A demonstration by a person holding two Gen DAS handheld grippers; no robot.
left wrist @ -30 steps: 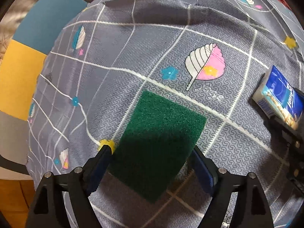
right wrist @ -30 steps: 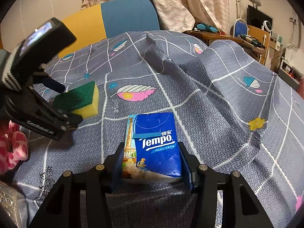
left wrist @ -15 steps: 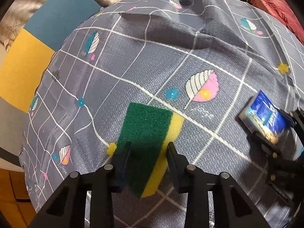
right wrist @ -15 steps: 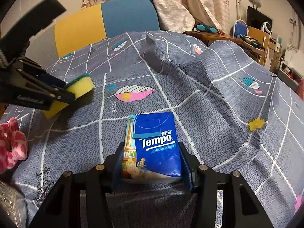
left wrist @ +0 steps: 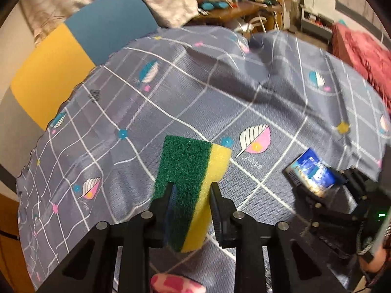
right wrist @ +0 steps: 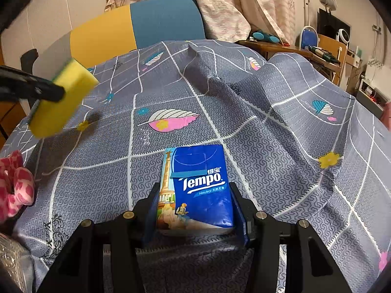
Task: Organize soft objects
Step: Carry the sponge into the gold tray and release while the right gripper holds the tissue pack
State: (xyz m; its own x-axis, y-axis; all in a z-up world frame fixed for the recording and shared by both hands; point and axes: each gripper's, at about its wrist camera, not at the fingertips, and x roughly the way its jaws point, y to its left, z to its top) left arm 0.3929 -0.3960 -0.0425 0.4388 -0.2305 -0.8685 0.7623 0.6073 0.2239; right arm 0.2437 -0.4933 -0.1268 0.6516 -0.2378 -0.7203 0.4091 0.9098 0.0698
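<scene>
My left gripper [left wrist: 191, 195] is shut on a green-and-yellow sponge [left wrist: 190, 183] and holds it in the air above the grey patterned cloth [left wrist: 171, 92]. The sponge also shows at the left of the right wrist view [right wrist: 63, 100], lifted and tilted. My right gripper [right wrist: 194, 202] is shut on a blue Tempo tissue pack [right wrist: 195, 185] low over the cloth. The pack also shows in the left wrist view [left wrist: 310, 172], to the right of the sponge.
A pink-and-white soft item [right wrist: 14, 188] lies at the cloth's left edge; its tip shows under the left gripper [left wrist: 176, 284]. A blue-and-yellow chair back [right wrist: 136, 31] stands behind the table. A cluttered desk [right wrist: 293, 48] and a red blanket [left wrist: 361, 48] are at the right.
My left gripper closed on the sponge, lifted it off the cloth and tilted up, bringing the room into view. The right gripper and tissue pack have stayed still.
</scene>
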